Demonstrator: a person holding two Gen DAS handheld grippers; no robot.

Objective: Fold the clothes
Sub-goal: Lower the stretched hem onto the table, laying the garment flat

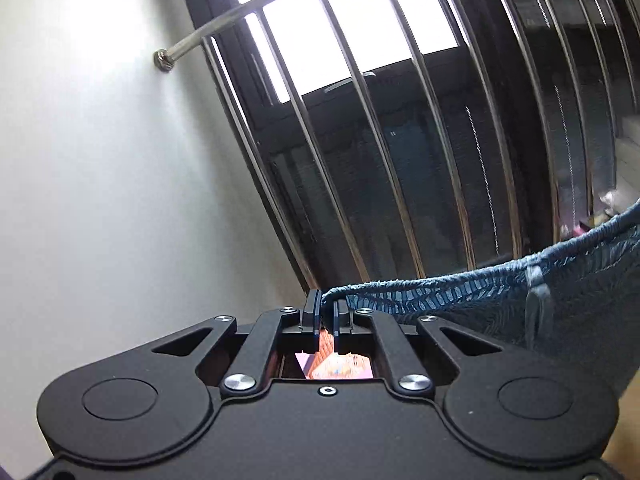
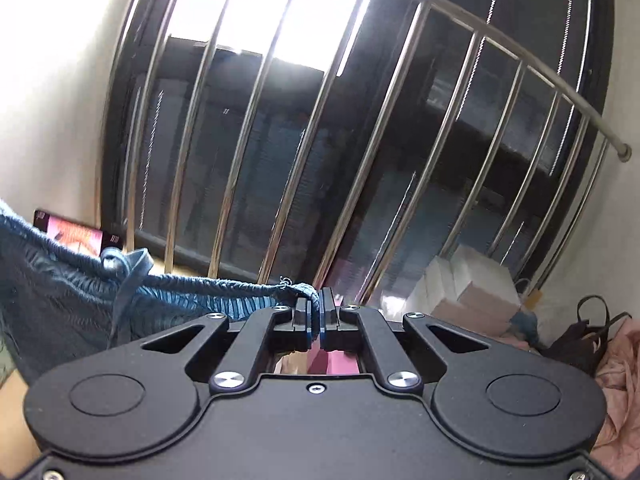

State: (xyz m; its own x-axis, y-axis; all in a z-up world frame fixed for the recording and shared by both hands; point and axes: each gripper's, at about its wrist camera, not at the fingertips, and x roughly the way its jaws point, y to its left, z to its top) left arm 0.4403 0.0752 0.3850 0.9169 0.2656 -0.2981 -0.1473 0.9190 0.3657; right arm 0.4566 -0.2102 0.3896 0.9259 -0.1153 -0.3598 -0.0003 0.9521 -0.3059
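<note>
A blue ribbed knit garment (image 1: 500, 304) hangs stretched in the air between both grippers. In the left wrist view my left gripper (image 1: 326, 306) is shut on one end of its top edge, and the cloth sags away to the right, with a drawstring (image 1: 536, 300) dangling from the edge. In the right wrist view my right gripper (image 2: 318, 304) is shut on the other end of that edge, and the garment (image 2: 80, 296) runs off to the left, its drawstring (image 2: 124, 276) hanging down. Both grippers are held up in front of a barred window.
A dark window with steel bars (image 1: 384, 152) fills the background in both views, next to a white wall (image 1: 100, 160). White and pink boxes (image 2: 468, 288), a black bag (image 2: 580, 340) and pink cloth (image 2: 620, 380) lie at the lower right. A pink and black box (image 2: 76, 232) stands on the left.
</note>
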